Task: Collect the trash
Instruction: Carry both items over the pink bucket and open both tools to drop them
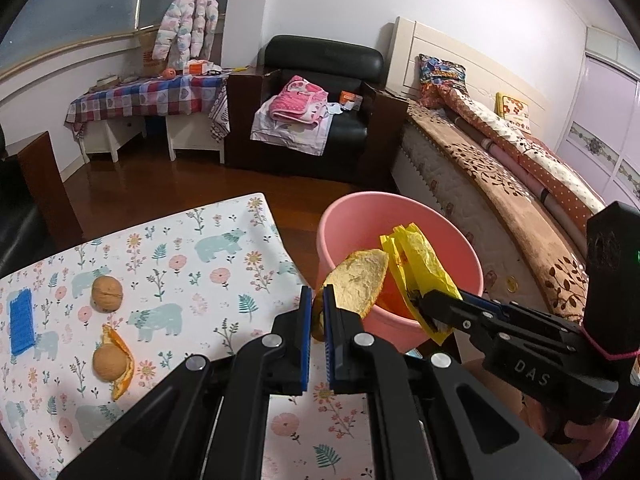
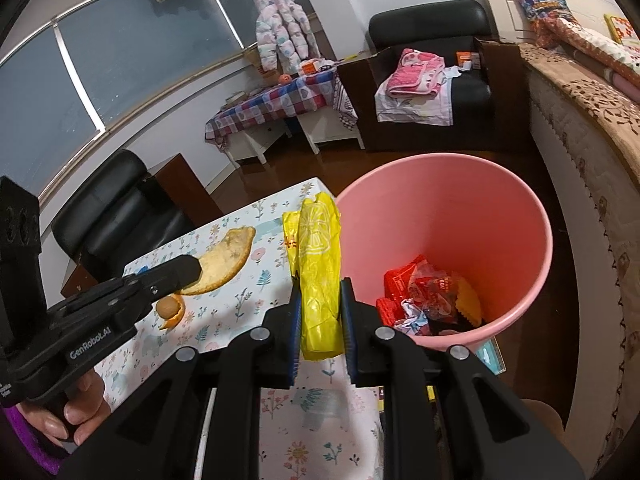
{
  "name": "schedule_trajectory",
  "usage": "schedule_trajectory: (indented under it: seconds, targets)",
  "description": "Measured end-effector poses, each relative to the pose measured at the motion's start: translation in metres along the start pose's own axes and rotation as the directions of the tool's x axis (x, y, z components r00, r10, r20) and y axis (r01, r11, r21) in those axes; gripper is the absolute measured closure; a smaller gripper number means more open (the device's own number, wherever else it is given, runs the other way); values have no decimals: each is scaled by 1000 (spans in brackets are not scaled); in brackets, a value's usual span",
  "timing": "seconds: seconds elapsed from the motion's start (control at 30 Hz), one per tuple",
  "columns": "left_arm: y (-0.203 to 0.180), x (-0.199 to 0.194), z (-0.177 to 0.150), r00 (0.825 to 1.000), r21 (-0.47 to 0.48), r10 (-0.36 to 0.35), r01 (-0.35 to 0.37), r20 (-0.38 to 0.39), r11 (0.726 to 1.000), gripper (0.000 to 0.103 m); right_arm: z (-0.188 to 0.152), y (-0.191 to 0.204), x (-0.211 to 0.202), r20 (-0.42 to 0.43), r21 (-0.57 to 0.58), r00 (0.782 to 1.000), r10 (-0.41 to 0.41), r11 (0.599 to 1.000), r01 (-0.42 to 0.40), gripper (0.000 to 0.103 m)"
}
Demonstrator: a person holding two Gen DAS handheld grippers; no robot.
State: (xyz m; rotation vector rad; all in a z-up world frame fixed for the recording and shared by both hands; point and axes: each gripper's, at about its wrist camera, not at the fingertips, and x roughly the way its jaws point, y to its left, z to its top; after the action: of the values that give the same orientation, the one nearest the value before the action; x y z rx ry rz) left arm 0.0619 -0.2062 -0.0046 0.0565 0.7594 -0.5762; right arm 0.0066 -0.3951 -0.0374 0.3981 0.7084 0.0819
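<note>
The job looks partly done: the round pink plastic bin beside the table already holds crumpled red wrappers and other scraps, while two walnuts, one bare and one sitting in a piece of orange peel, and a blue ribbed rectangular piece lie on the bear-and-flower patterned table, so these probably remain to be cleared if they count as trash. The left tool is clenched on the lower end of a curved, pale yellow piece of fruit rind, which juts up past its fingertips and, in the left wrist view, overlaps the bin's near rim. The right tool is clenched on a crumpled yellow plastic bag, which stands upright between its pads just beside the bin's left rim, not yet over the opening. Both pieces seem about ready to be dropped in.
</note>
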Motion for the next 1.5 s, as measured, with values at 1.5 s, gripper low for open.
schedule_trajectory:
  seconds: [1.5]
  targets:
    - [-63, 76, 14, 994, 138, -34, 48, -103, 989, 97, 6, -54, 12, 1, 125, 995, -101, 987, 100, 85]
